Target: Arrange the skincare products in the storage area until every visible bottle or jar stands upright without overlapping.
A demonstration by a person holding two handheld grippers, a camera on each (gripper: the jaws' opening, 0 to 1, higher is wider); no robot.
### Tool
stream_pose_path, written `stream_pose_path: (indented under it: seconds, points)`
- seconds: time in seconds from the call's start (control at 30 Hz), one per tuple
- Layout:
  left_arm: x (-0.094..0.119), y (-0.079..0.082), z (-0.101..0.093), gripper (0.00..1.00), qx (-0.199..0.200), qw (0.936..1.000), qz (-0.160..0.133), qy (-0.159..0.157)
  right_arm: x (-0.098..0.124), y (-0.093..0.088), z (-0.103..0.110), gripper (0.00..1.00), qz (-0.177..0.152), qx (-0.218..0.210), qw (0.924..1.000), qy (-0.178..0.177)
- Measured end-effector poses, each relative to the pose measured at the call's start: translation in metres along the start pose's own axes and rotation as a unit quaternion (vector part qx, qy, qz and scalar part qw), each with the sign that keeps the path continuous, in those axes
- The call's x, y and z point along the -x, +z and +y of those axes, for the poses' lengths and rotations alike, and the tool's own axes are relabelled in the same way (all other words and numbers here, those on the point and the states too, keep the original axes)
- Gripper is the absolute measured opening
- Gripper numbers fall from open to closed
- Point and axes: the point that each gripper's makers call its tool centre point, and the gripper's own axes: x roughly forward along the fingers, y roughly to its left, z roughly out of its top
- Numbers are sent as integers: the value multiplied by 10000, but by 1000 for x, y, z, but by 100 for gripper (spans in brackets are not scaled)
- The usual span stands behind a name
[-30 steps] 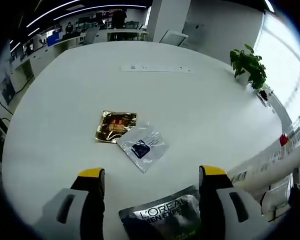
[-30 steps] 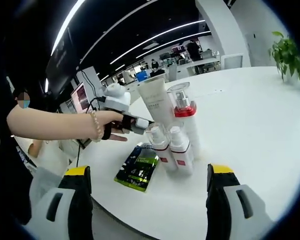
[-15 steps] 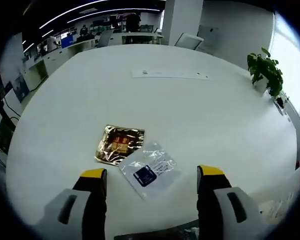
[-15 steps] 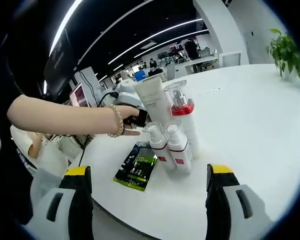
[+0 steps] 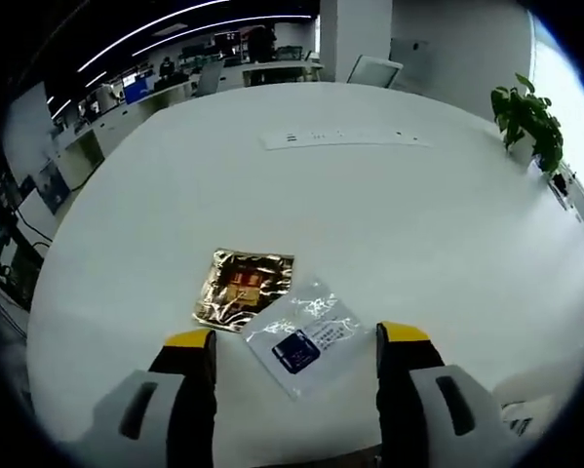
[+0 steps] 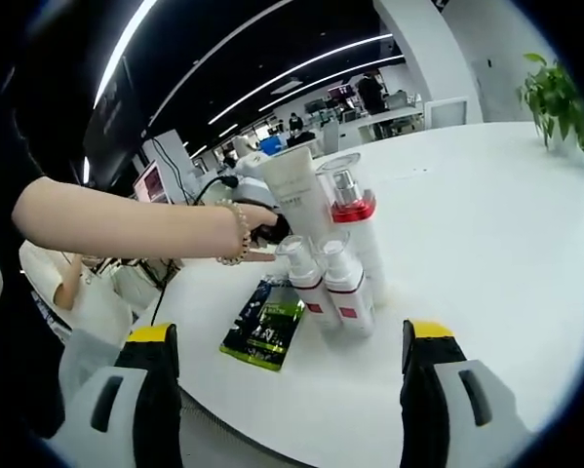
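Left gripper (image 5: 295, 337) released above gold sachet (image 5: 244, 287), clear sachet (image 5: 307, 335); right gripper (image 6: 290, 336) released facing upright bottles (image 6: 338, 283).

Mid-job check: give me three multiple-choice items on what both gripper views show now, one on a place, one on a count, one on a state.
1. Where does the clear sachet lie relative to the gold sachet in the left gripper view?
A. Beside it, one corner lapping over it
B. Far across the table
C. Standing upright on top of it

2. How many small pump bottles with red bands stand in front of the white tube in the right gripper view?
A. None
B. Two
C. Five

3. What state is the green sachet in?
A. Lying flat on the table
B. Standing upright
C. Held in the right gripper

Answers: 1 A, the clear sachet's corner overlaps the gold one. 2 B, the left pump bottle and the right pump bottle stand side by side. 3 A, it lies flat near the table edge, and the right gripper is open and apart from it.
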Motion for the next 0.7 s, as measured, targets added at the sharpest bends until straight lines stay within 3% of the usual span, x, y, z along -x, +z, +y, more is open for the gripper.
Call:
stream_pose_path:
  seconds: [0.4, 0.7]
  points:
    - [-6, 0, 10, 34, -192, 9997, -44, -172, 0, 0, 0, 94, -3, 0, 10000, -5]
    - [-6, -2, 9, 34, -329, 9990, -67, -306, 0, -1, 0, 94, 20, 17, 10000, -2]
